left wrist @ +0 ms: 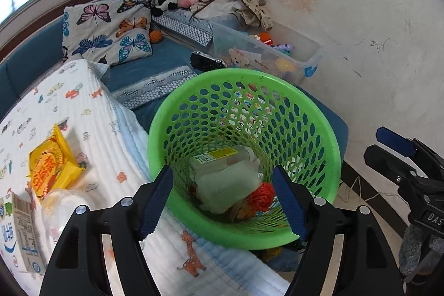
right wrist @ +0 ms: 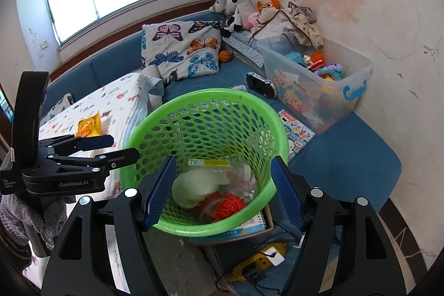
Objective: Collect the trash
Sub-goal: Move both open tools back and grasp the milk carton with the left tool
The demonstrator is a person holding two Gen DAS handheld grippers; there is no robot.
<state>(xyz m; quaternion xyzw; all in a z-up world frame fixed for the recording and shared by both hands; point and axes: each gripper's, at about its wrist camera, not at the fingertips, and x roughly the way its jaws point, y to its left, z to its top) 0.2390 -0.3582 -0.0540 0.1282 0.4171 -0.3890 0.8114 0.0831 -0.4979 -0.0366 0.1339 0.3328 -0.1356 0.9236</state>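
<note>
Both jaws stand wide and hold nothing: the left gripper [left wrist: 223, 201] and the right gripper [right wrist: 223, 190] each hang over the mouth of the basket [left wrist: 327, 135], pads on either side of its contents. The green basket stands at the edge of the quilt [left wrist: 91, 107], beside the blue couch [left wrist: 166, 52], tilted with its mouth open toward the cameras. Inside it a clear bottle [left wrist: 222, 157] lies on its side, long axis across the basket, cap end to the right; its yellow label is too blurred to read. An orange net [left wrist: 262, 197] lies beside it. On the quilt, well left of the basket, a yellow wrapper [left wrist: 51, 165] carries red characters. The left gripper's body reads "GenRobot.AI".
</note>
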